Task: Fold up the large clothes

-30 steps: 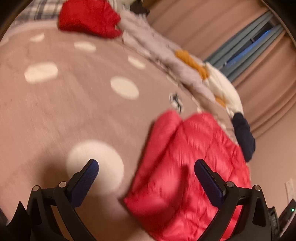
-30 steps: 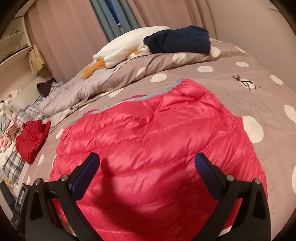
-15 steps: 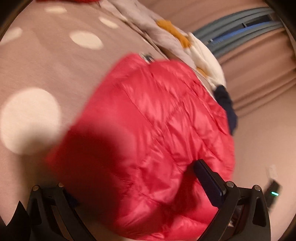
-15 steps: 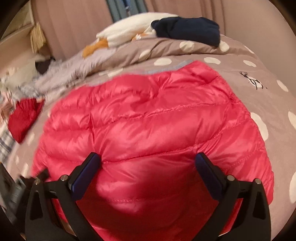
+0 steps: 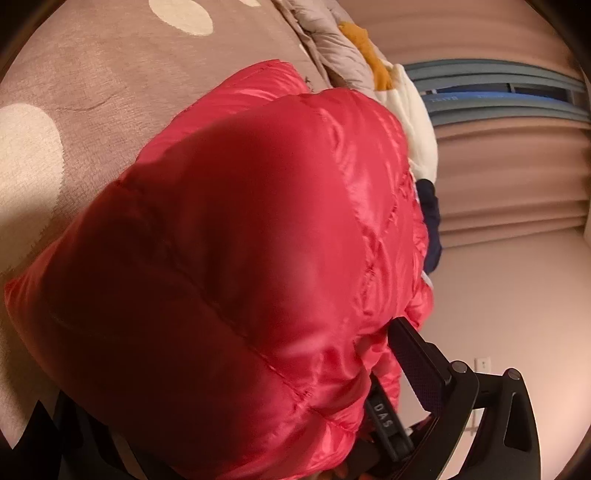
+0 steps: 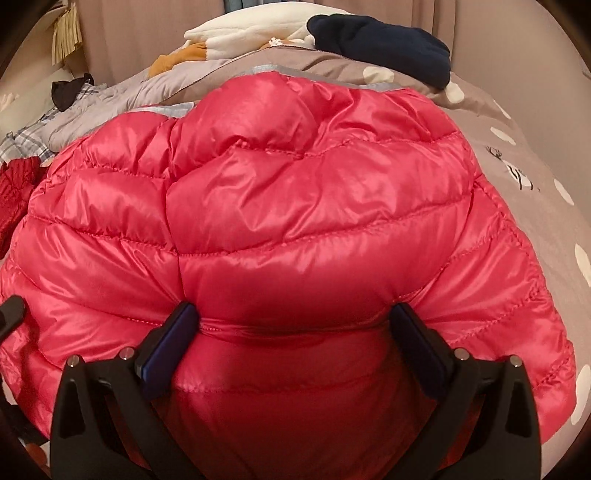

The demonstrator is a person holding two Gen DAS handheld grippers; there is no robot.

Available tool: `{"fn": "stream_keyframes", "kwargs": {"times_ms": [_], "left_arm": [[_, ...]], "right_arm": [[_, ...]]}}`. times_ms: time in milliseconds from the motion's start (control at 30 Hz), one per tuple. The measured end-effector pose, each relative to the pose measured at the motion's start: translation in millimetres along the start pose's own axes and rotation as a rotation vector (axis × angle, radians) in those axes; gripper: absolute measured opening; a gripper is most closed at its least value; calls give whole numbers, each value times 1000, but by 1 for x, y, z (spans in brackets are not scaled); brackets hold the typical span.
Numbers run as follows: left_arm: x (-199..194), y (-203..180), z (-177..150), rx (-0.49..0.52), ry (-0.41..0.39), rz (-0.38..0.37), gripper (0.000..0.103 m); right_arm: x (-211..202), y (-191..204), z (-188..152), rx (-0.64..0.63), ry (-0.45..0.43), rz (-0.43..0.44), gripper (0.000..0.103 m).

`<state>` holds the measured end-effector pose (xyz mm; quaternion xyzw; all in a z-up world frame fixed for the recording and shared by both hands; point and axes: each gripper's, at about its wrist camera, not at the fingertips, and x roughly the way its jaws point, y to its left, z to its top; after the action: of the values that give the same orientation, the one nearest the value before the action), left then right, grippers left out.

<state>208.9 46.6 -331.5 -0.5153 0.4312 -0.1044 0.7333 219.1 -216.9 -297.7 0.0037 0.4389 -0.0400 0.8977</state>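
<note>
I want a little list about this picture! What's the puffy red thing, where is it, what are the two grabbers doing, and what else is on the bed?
main thing: puffy red jacket, quilted and shiny
where: on the spotted blanket
right gripper: jaws wide apart, jacket fabric bulging between them
left gripper: one finger visible beside the jacket, the other hidden under it; open or shut cannot be told
behind the jacket: navy garment, white garment
off to the side: another red garment

Right gripper (image 6: 291,332) fingers wide (left's half-hidden)
</note>
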Motion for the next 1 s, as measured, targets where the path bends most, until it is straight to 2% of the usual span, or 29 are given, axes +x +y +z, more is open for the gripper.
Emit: {"fn": "stream_keyframes", "kwargs": {"times_ms": [167, 267, 400, 567, 667, 733, 767, 833, 867, 900, 967, 1000], "left_arm": [[0, -4, -3, 10, -24, 26, 102], [-1, -3, -5, 8, -37, 47, 96], [-6, 4, -2, -18, -32, 43, 88], [-10, 11, -1, -58, -28, 32, 77], [-17, 13, -9, -26, -45, 48, 70], [-13, 8, -7, -9, -61, 61, 65], [-14, 7, -9, 4, -72, 70, 64], [-7, 0, -6, 14, -81, 84, 62], [-7, -1, -6, 18, -83, 91, 61], [-9, -1, -6, 20, -85, 97, 60], [-10, -4, -7, 34, -93, 110, 60], [-10, -6, -5, 40, -95, 118, 59]], "right_arm": [[3, 3, 0, -27, -48, -23, 103], [-7, 4, -6, -10, -106, -30, 103], [-27, -16, -1, 65, -69, 44, 102], [-66, -79, -3, 346, -134, 99, 103], [-78, -125, -16, 564, -181, 158, 103], [-68, -148, -25, 670, -140, 213, 102], [-64, -156, -29, 714, -119, 183, 103], [-56, -168, -39, 788, -56, 46, 103], [-52, -174, -43, 816, -39, 27, 103], [-47, -181, -47, 841, -27, 63, 103], [-30, -189, -56, 911, 41, 192, 103], [-26, -187, -57, 922, 40, 222, 103]]}}
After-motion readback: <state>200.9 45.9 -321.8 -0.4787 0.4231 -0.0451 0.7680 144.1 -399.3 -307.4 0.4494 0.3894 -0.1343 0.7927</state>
